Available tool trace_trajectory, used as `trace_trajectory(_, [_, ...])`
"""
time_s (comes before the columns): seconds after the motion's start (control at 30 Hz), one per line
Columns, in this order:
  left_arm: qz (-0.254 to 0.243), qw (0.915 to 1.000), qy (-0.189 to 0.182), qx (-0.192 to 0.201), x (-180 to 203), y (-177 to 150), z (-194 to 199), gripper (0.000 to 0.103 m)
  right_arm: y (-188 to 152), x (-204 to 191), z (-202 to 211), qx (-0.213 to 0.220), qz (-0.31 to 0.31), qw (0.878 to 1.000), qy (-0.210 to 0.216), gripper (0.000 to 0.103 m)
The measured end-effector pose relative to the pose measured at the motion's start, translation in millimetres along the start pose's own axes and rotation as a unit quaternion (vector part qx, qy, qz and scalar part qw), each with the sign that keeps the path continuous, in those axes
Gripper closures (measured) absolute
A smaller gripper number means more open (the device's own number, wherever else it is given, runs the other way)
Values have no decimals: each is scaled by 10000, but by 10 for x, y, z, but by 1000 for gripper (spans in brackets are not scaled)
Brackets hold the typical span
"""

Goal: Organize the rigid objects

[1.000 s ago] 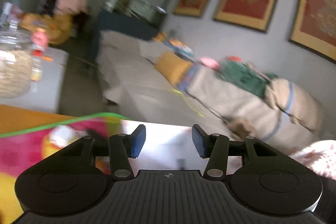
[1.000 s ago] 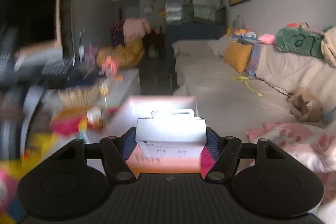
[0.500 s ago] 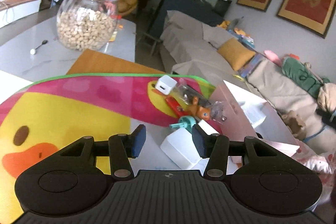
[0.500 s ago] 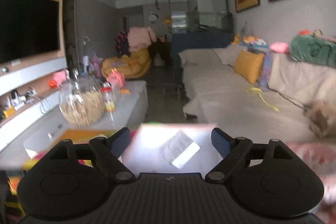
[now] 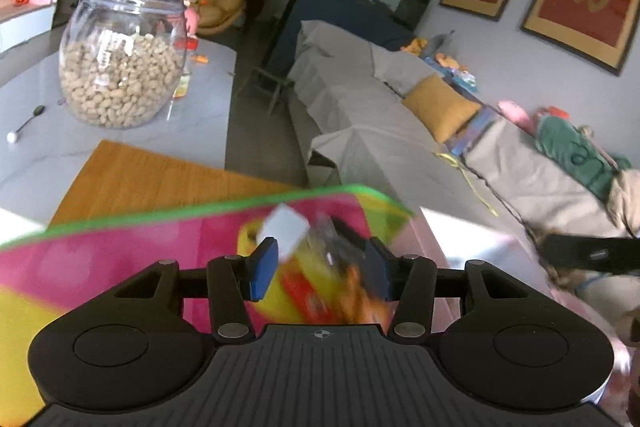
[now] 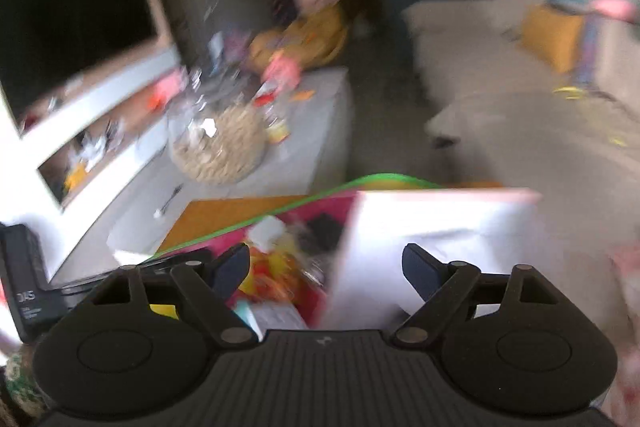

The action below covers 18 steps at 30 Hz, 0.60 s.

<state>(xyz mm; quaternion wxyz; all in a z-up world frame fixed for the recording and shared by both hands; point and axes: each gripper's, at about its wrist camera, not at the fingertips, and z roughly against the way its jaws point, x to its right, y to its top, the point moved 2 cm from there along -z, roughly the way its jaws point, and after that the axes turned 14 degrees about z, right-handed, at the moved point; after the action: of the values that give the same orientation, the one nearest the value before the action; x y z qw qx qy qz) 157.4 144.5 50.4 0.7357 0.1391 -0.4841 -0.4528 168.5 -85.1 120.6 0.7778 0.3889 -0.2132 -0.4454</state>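
Several small items (image 5: 320, 267) lay jumbled on the mat (image 5: 100, 259), at 10 o'clock from the pink box (image 6: 432, 227), so most sorting seemed undone. The left gripper (image 5: 320, 267) hung part-open and empty above them. The right gripper (image 6: 326, 267), jaws just narrowing, held nothing.

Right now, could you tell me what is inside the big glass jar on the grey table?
The glass jar is filled most of the way with pale peanuts, under a clear lid. A label on the glass covers some of them; the jar's bottom can't be seen.
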Motion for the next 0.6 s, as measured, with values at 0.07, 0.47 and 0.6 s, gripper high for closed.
trace_trajectory(0.07, [133,9999,52,-58,-59,133,-218,50,296,-120,-499,-594,398,9974,-115,89])
trace_trajectory(0.47, [528,9985,-123,-111,-584,305,-485,50,587,-342,-2408,-2297,1673,9482,-1423,94])
trace_trajectory(0.6, [667,9977,-122,23,-760,349,-372,50,545,-516,-2574,-2468,2067,9358,-1433,99])
